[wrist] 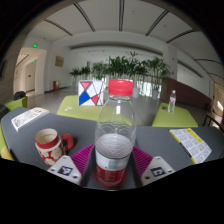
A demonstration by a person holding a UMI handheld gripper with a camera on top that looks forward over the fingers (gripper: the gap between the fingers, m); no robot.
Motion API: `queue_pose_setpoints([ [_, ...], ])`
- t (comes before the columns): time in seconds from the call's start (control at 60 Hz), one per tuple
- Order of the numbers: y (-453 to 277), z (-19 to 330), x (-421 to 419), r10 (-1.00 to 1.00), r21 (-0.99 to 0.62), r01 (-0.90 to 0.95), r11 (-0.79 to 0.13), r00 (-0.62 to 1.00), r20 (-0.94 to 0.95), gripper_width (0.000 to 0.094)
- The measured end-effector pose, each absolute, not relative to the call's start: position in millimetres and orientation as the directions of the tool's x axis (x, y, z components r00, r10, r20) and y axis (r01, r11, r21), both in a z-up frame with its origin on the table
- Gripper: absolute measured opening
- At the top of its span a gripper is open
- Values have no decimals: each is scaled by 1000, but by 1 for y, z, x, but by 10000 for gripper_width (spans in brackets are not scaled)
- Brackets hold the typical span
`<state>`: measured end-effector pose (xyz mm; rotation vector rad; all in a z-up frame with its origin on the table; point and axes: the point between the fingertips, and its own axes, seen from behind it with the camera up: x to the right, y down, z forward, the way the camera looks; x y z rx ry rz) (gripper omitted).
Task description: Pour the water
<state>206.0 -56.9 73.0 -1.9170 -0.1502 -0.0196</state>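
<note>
Gripper view is filled at its centre by a clear plastic bottle with a red screw cap (115, 135), which is seen standing upright between the two fingers of the gripper (110, 165). The magenta pads (84, 157) are seen close against the bottle's lower body on both sides, and the bottle appears to be clamped by them, though the contact itself is partly hidden by the bottle's width. A pinkish band is seen around the bottle's lower part; whether water is inside cannot be told.

The bottle's long axis is vertical, in line with the gripper's forward look. Just to the left of the fingers, a white mug with a red pattern (48, 146) is seen resting on the grey tabletop (160, 115), apart from the bottle. This is judged to be the receiving vessel, so the coming move is expected to call for a sideways tilt of the bottle toward the left, with its mouth brought over the mug. The cap is still on.

Beyond the bottle, a cube with red, blue and white faces (89, 94) is seen, and further back a row of green potted plants (125, 68).
</note>
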Motion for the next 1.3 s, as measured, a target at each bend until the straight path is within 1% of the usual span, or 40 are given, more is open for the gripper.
queue_pose_setpoints([
  [0.083, -72, 76, 207, 92, -920, 128, -370, 991, 101, 843],
  [0.1, -76, 78, 208, 83, -917, 134, -376, 990, 111, 831],
  [0.15, -91, 88, 212, 64, -910, 149, -387, 989, 135, 859],
  [0.217, -117, 106, 218, 44, -904, 147, -402, 989, 142, 854],
  [0.283, -151, 113, 208, 27, -900, 131, -415, 991, 132, 854],
  [0.467, -262, 152, 192, -24, -894, 54, -446, 997, 72, 855],
  [0.583, -327, 177, 184, -60, -901, 28, -432, 996, 59, 854],
  [0.783, -410, 204, 165, -57, -906, 23, -423, 997, 52, 853],
  [1.033, -460, 228, 151, -42, -913, 44, -407, 997, 67, 855],
  [1.2, -468, 235, 149, -38, -924, 61, -379, 996, 81, 854],
  [1.3, -467, 238, 150, -33, -923, 76, -378, 995, 96, 856],
])
